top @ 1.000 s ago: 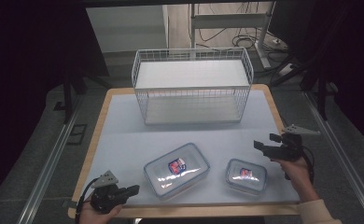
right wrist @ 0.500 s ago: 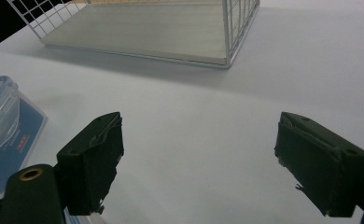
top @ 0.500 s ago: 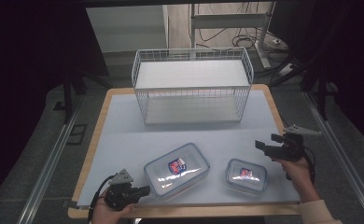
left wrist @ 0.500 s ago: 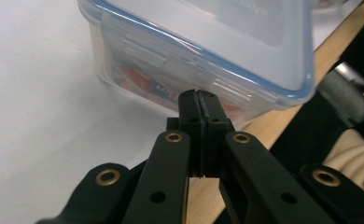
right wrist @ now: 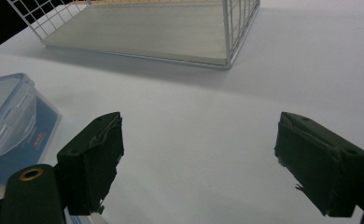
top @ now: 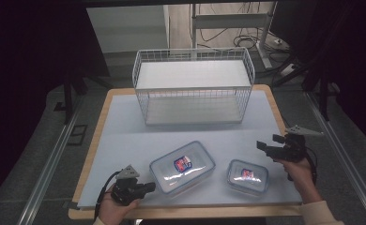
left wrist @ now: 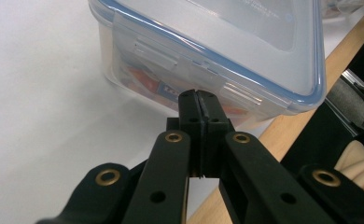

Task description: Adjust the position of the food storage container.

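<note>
Left gripper (top: 148,187): jaws pressed fully together, nothing between them. In the left gripper view its tip (left wrist: 199,100) sits just short of the near side wall of the large clear plastic lidded container with a blue seal rim (left wrist: 227,42), right below a side latch; can't tell if it actually touches. High view has it at the near-left of the counter (top: 125,140), pointing at that container's (top: 182,166) left end, a hand (top: 115,208) wrapped around its body.

Right gripper (top: 264,146): jaws spread wide, gripping nothing. The right gripper view shows bare white counter surface (right wrist: 264,70) between the two black pads (right wrist: 94,154). It hovers at the right side of the counter, held in the other hand (top: 299,169), near the smaller clear lidded container (top: 247,176) but apart from it, above and to the right of it in the high view.

Both containers lie flat on the near half of the counter, lids on, red-and-blue labels visible through them. Large one is skewed, small one just beside it on the right, a gap between.

White wire basket shelf with a solid top board (top: 194,86) stands at the far side of the counter, well apart from both grippers.
</note>
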Demonstrator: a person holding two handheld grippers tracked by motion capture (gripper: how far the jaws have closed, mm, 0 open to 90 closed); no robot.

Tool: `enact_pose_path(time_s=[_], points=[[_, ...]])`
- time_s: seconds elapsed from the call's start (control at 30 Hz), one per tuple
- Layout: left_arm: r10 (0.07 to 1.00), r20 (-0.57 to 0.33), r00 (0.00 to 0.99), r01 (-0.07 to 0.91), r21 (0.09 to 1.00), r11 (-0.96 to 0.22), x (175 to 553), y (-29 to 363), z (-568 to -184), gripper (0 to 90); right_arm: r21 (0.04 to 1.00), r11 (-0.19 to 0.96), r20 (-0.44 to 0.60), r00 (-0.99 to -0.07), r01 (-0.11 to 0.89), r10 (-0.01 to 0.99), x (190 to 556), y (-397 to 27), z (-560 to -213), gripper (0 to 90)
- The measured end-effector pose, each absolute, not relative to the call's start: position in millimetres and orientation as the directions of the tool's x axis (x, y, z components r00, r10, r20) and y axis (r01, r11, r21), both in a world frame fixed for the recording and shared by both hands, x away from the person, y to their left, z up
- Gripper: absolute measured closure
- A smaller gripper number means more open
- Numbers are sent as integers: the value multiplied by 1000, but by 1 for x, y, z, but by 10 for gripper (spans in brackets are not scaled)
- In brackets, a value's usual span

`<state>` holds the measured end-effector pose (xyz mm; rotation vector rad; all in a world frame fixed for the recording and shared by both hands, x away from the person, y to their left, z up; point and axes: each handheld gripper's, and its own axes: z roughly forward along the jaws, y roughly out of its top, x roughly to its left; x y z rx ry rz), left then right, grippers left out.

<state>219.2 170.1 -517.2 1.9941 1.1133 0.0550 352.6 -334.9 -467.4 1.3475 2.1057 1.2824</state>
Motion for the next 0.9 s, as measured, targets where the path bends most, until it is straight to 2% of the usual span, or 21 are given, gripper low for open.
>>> enact_pose_path(time_s=[0.73,0.9], points=[[715,-334,614,685,675,-273,269,137,-515,900,819,155,177,-501,552,847,353,-334,-469,150],[712,-343,612,687,677,-265,270,138,-514,900,819,157,176,-502,552,847,352,-334,-469,150]])
